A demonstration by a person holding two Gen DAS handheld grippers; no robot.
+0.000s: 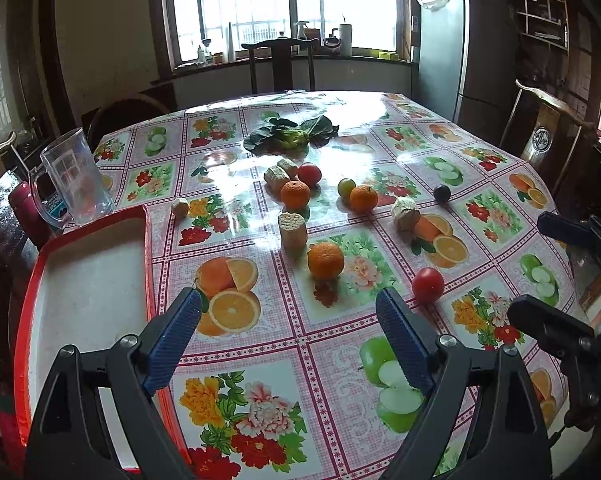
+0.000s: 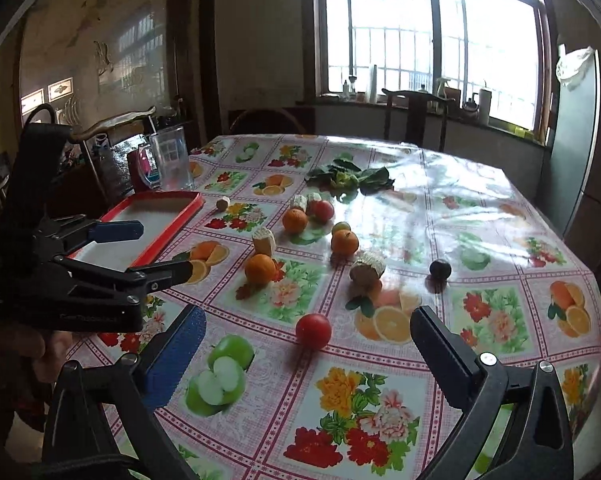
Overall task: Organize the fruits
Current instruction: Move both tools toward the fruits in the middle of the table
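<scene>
Both tongs spread and empty, fruit loose on the desk beside an empty tray.

Your right tongs [image 2: 304, 346] stand wide with the near tomato [image 2: 313, 331] just ahead between the fingers, untouched; your left tongs [image 1: 288, 334] are spread too, pinching nothing, beside the red tray [image 1: 28, 296]. The tomato is smooth, round and soft-skinned, so it likely rolls and bruises: take it across its widest middle with a light squeeze. The near orange [image 1: 326, 260] has dimpled, firmer peel and should hold better, also at its equator. 2 more oranges, another tomato, a green fruit and a dark plum [image 2: 440, 269] lie farther back among cut corn pieces.
</scene>
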